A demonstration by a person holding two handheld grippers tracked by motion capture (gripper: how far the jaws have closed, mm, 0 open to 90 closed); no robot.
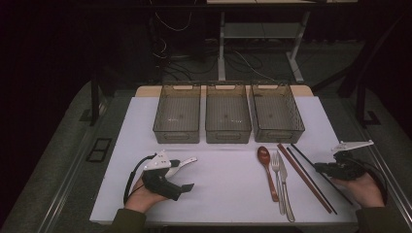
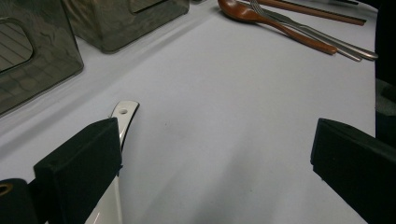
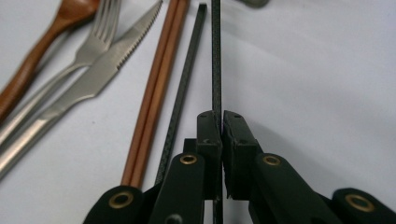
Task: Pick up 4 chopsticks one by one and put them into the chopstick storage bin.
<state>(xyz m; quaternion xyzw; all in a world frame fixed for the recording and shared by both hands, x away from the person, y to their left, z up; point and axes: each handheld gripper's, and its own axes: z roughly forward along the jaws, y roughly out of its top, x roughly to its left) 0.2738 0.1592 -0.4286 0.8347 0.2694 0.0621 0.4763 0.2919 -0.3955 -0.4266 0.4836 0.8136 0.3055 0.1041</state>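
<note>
A row of cutlery lies on the white mat at the right: a wooden spoon, a fork, a knife, a pair of brown chopsticks and two black chopsticks. My right gripper sits low at the mat's right edge. In the right gripper view its jaws are shut on one black chopstick, and the other black chopstick lies just left of it. My left gripper rests on the mat at the left, open, with bare mat between its jaws.
Three empty smoky plastic bins stand side by side along the mat's far edge. The mat's right border runs close beside my right hand. Dark floor, cables and table legs lie beyond the table.
</note>
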